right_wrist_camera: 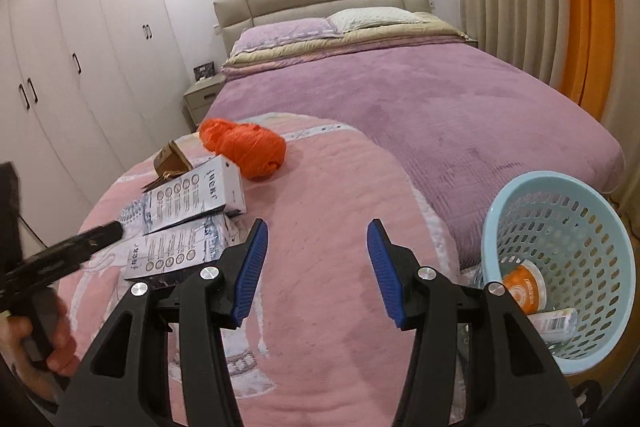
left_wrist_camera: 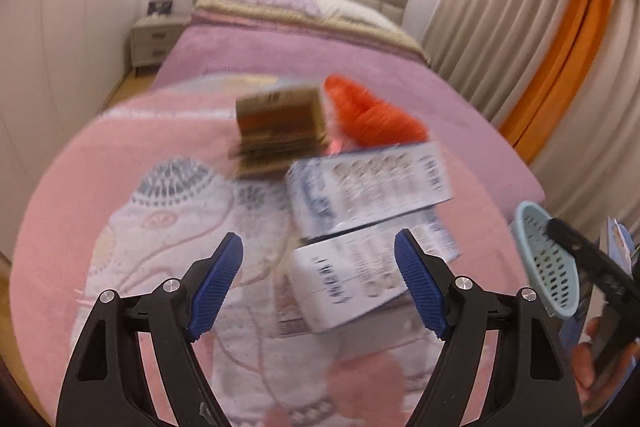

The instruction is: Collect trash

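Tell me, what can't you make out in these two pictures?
- Print on the white boxes: motion-blurred in the left view, too small in the right.
- Brown cardboard piece: partly behind the upper box in the right view.
- Basket contents: right gripper arm covers some.

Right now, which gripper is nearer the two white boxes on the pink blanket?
Left. The left gripper hangs open just short of the white boxes; the right gripper is open off to their right, over bare pink blanket.
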